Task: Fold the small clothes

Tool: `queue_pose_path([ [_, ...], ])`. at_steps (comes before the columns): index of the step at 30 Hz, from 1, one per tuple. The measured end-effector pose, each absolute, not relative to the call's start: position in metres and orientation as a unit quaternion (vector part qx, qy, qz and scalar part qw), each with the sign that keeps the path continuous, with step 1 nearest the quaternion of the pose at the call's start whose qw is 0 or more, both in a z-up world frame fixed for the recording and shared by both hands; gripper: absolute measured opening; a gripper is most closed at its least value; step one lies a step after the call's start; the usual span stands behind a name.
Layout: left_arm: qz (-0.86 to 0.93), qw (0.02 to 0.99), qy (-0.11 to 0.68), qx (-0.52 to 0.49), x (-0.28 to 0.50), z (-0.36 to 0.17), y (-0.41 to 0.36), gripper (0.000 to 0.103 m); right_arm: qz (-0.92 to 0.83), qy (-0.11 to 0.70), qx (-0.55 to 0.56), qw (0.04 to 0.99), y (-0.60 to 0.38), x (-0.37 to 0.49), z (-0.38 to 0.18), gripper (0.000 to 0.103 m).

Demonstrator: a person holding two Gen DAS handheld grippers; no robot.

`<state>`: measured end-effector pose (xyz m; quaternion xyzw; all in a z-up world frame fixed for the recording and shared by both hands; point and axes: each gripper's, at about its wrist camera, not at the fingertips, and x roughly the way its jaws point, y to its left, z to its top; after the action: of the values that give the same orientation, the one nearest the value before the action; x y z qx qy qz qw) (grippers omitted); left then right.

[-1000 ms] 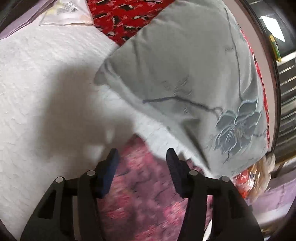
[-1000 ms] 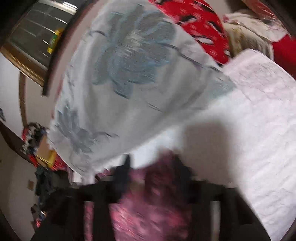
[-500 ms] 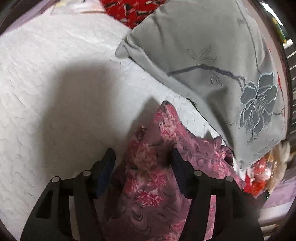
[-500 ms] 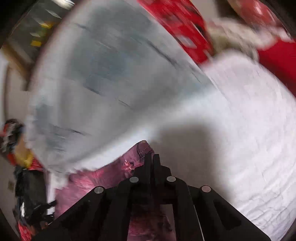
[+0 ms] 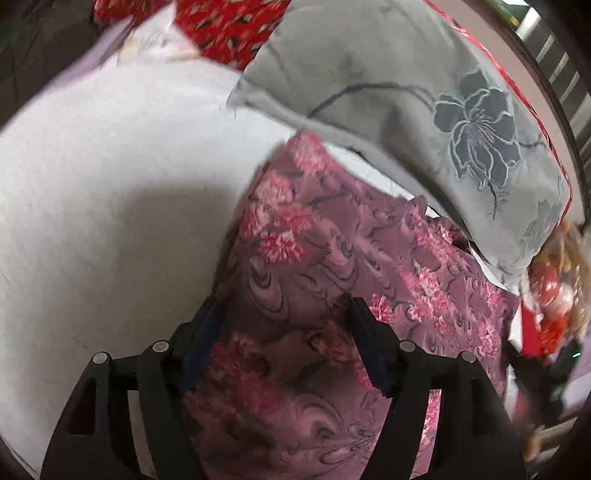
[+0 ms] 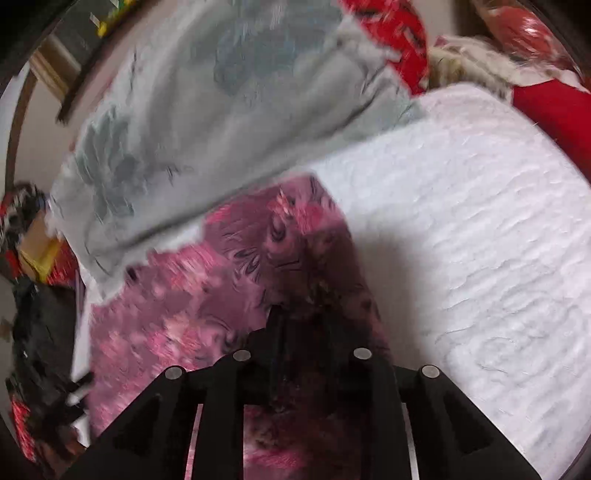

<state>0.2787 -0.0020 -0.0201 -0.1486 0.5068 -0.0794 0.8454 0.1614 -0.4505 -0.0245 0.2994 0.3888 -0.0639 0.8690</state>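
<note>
A purple garment with pink flowers (image 5: 332, 251) lies on the white bed cover (image 5: 110, 184), its far edge against a grey pillow. My left gripper (image 5: 282, 321) hovers low over the garment's near part. Its jaws are opening and stand wide, with cloth lying between and under them, unpressed. In the right wrist view the same garment (image 6: 221, 295) stretches to the left. My right gripper (image 6: 304, 328) is right over it, jaws opening and a little apart, with a dark fold of the cloth bunched between them. The fingertips there are blurred and partly covered.
A grey pillow with an embroidered flower (image 5: 406, 92) lies behind the garment, also blurred in the right wrist view as the grey pillow (image 6: 221, 110). Red patterned bedding (image 5: 236, 29) lies beyond it. The white bed cover (image 6: 480, 240) stretches wide to the right. Clutter sits past the bed's edge (image 6: 29, 240).
The left gripper has slid across over the garment and its jaws have widened. The right jaws were shut half a second ago and now stand slightly apart. More of the garment shows.
</note>
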Motion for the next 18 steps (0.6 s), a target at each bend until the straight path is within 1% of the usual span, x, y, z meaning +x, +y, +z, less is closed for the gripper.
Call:
queue_pose_path([
  [1, -0.082, 0.846, 0.504, -0.152, 0.279, -0.017, -0.002, 0.070, -0.069, 0.379, 0.301, 0.872, -0.454, 0.157, -0.020, 0.031],
  [2, -0.084, 0.846, 0.502, -0.159, 0.279, -0.016, 0.000, 0.070, -0.086, 0.376, 0.297, 0.873, -0.458, 0.154, -0.017, 0.045],
  [4, -0.082, 0.842, 0.506, -0.165, 0.281, -0.018, 0.003, 0.070, -0.119, 0.386, 0.300, 0.864, -0.467, 0.151, -0.023, 0.059],
  [7, -0.077, 0.840, 0.514, -0.156, 0.286, -0.022, 0.004, 0.070, -0.115, 0.411, 0.328, 0.843, -0.471, 0.153, -0.042, 0.058],
  [8, -0.077, 0.838, 0.518, -0.153, 0.287, -0.025, 0.003, 0.070, -0.102, 0.410, 0.327, 0.845, -0.467, 0.154, -0.045, 0.047],
  [9, -0.079, 0.834, 0.524, -0.152, 0.289, -0.027, 0.003, 0.070, -0.090, 0.406, 0.320, 0.851, -0.460, 0.158, -0.042, 0.030],
  [10, -0.078, 0.832, 0.528, -0.151, 0.289, -0.029, 0.002, 0.070, -0.089, 0.402, 0.311, 0.857, -0.458, 0.158, -0.040, 0.006],
  [11, -0.077, 0.831, 0.531, -0.145, 0.291, -0.032, 0.001, 0.071, -0.096, 0.386, 0.299, 0.867, -0.456, 0.155, -0.037, 0.004],
  [12, -0.074, 0.832, 0.531, -0.139, 0.292, -0.033, 0.000, 0.076, -0.111, 0.383, 0.288, 0.871, -0.457, 0.153, -0.038, 0.004],
  [13, -0.071, 0.834, 0.531, -0.130, 0.294, -0.034, -0.001, 0.080, -0.123, 0.395, 0.284, 0.865, -0.457, 0.156, -0.039, 0.004],
  [14, -0.067, 0.836, 0.531, -0.119, 0.295, -0.033, -0.002, 0.081, -0.136, 0.418, 0.289, 0.850, -0.464, 0.156, -0.051, 0.001],
  [17, -0.063, 0.836, 0.532, -0.116, 0.295, -0.027, 0.000, 0.081, -0.131, 0.390, 0.307, 0.858, -0.468, 0.139, -0.036, 0.003],
  [18, -0.061, 0.839, 0.528, -0.115, 0.292, -0.021, 0.002, 0.080, -0.116, 0.378, 0.314, 0.863, -0.467, 0.131, -0.028, 0.005],
])
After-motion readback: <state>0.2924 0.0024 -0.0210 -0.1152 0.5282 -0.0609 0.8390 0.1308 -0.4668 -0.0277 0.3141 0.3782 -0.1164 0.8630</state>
